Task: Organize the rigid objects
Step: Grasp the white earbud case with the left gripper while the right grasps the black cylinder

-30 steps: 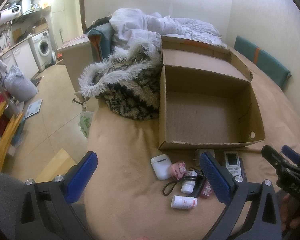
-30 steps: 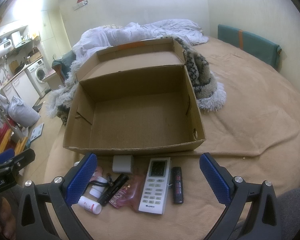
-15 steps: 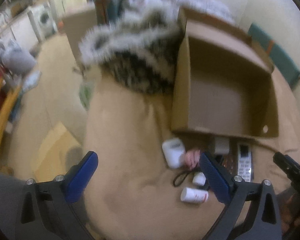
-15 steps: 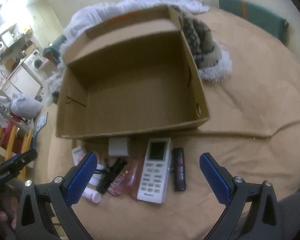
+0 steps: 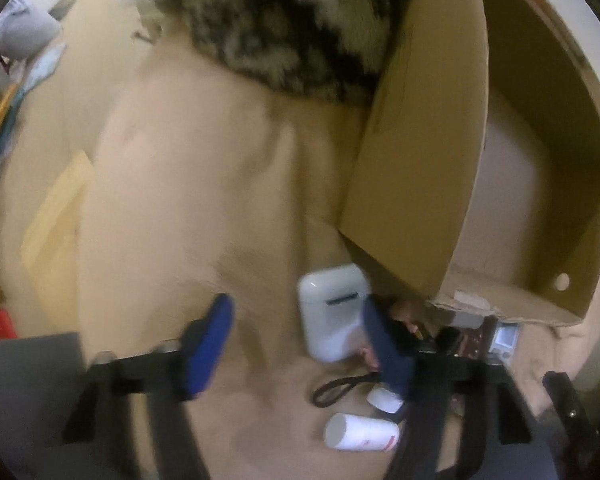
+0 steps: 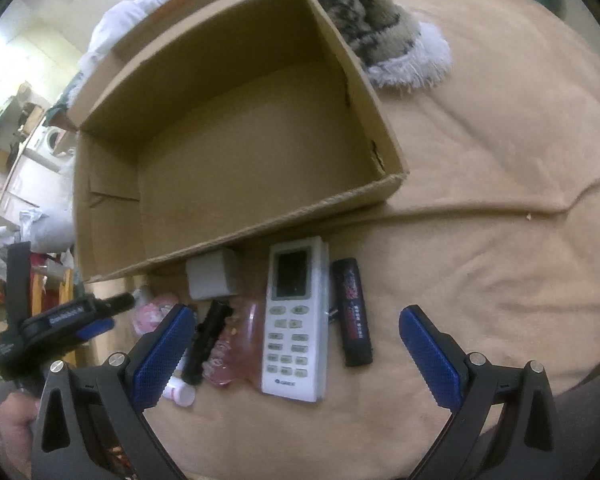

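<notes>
Left wrist: left gripper [image 5: 296, 340] wide beside earbud case [image 5: 332, 310]; right gripper [image 6: 296, 354] wide above remote [image 6: 295, 320].

Left view blurred — pink item [image 5: 406, 312] behind claw [image 5: 300, 344].

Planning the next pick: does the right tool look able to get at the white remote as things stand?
Probably yes. The right tool is open, the white remote lies flat between its fingers, uncovered, though a black stick and pink item flank it closely.

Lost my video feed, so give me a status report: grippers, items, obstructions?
Left hand-held gripper open, closing around white earbud case. Right hand-held gripper open above white remote control. Brown cardboard box empty.
</notes>
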Tool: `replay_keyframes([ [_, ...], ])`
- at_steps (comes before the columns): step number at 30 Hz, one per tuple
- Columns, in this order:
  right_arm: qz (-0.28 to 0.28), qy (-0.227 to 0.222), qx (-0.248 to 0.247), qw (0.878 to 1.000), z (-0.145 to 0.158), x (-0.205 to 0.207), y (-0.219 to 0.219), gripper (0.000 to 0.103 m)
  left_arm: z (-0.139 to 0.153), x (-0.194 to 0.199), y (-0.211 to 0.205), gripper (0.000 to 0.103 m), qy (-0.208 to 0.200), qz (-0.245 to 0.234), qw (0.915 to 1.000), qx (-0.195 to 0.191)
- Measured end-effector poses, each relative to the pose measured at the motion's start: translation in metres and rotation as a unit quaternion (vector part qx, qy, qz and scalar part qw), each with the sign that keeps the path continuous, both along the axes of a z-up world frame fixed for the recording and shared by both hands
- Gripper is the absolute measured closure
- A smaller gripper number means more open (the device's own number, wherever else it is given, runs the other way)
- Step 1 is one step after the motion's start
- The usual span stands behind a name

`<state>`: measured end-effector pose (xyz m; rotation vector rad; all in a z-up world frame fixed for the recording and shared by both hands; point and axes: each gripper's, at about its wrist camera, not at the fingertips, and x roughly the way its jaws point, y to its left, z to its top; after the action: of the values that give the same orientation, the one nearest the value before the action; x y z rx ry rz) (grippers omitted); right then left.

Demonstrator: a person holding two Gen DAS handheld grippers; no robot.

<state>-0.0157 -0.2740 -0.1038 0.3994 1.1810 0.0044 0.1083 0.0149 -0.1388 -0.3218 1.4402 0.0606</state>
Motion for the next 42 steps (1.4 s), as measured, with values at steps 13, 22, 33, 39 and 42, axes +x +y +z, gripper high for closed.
replay_keyframes([
  [13, -0.029, 0.039, -0.006, 0.999, -0.02, 0.004, -0.012, 0.0, -0.02, 0.008, -0.048, 0.064, 0.016, -0.049, 0.9967, 0.062],
  [22, 0.021, 0.105, -0.068, 0.992, -0.047, 0.022, -0.022, 0.059, -0.008, -0.005, -0.041, 0.064, -0.003, -0.048, 0.9972, 0.057],
  [33, 0.103, 0.097, -0.127, 0.982, -0.057, 0.038, 0.021, 0.059, 0.013, -0.044, -0.063, 0.064, -0.021, -0.08, 0.9938, 0.074],
  [39, 0.105, 0.092, -0.142, 0.98, -0.064, 0.056, 0.043, 0.06, 0.015, -0.046, -0.067, 0.064, -0.019, -0.081, 0.9939, 0.073],
  [42, 0.103, 0.091, -0.14, 0.981, -0.059, 0.056, 0.044, 0.06, 0.012, -0.039, -0.067, 0.064, -0.016, -0.081, 0.9939, 0.072],
])
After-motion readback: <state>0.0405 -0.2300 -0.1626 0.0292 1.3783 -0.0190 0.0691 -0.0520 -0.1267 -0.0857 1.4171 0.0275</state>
